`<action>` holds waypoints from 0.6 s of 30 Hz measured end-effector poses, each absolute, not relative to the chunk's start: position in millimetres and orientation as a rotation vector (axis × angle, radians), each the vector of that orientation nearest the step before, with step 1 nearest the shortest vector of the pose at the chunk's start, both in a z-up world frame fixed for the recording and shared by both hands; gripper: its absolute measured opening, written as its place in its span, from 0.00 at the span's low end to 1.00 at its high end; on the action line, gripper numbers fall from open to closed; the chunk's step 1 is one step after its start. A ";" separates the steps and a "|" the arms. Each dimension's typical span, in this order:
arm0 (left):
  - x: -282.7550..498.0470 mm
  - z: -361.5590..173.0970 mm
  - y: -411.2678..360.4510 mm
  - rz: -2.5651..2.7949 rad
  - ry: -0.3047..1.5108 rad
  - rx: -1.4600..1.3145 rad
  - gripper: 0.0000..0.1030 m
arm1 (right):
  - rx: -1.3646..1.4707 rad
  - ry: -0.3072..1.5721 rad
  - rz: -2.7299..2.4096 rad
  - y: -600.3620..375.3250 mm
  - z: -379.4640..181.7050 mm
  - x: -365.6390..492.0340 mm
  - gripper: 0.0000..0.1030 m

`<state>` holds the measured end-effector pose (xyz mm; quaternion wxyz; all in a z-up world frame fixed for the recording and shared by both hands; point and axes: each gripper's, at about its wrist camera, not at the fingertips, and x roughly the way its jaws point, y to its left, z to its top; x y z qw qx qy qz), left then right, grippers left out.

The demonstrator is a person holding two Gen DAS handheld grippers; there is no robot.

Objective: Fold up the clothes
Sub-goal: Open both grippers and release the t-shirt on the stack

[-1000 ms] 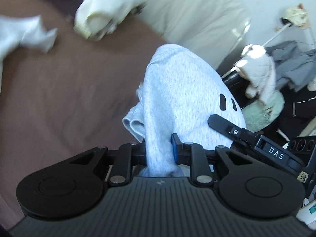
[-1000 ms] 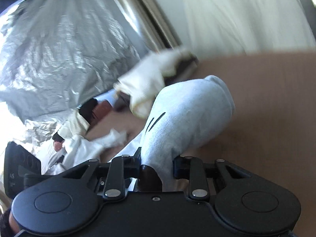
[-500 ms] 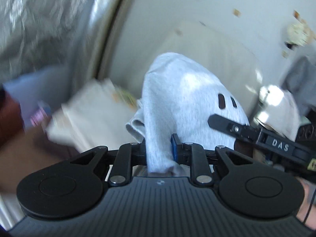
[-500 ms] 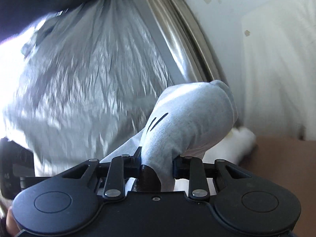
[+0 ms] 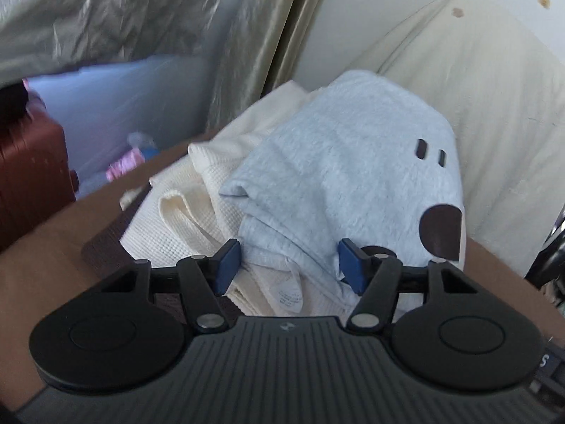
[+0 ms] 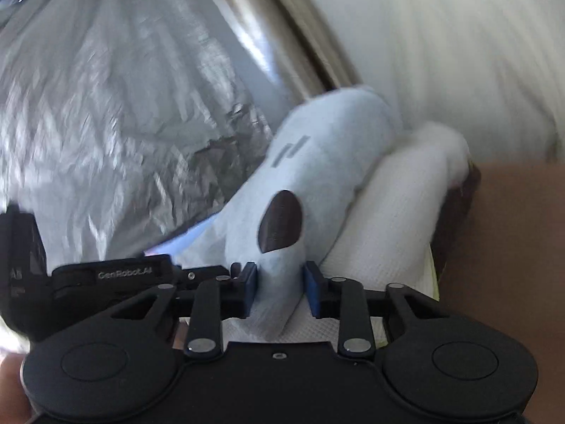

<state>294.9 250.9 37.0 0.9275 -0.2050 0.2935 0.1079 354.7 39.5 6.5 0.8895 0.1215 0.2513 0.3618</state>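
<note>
On top of the cream waffle-knit stack (image 5: 183, 219), you are letting go of the folded garment.

Your left gripper (image 5: 287, 265) has just been opening, its blue pads now standing apart around the pale grey fleece garment with the dark oval patch (image 5: 346, 176), no longer carried but resting on that stack. Your right gripper (image 6: 279, 288) is staying clamped on one corner. Judging by this, the fold is done, release remaining. Counting: one grey garment, one cream stack, two grippers.

L tool (image 5: 287, 265) jaws just opened; grey garment (image 5: 346, 176) between, on cream clothes (image 5: 183, 219).
</note>
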 end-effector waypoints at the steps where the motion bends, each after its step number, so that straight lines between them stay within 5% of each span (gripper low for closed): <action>1: 289.5 39.1 246.3 0.229 0.595 -0.398 0.59 | 0.193 0.516 0.741 41.3 10.1 349.9 0.29; 7: 242.5 63.2 210.0 0.168 0.650 -0.332 0.63 | 0.021 0.589 0.661 33.9 41.7 299.5 0.29; 9: 216.2 79.7 193.1 0.149 0.631 -0.296 0.72 | 0.018 0.558 0.662 29.0 53.4 274.1 0.30; 18: 97.4 129.7 157.9 0.178 0.601 -0.303 0.95 | 0.088 0.521 0.590 -34.0 106.8 186.0 0.57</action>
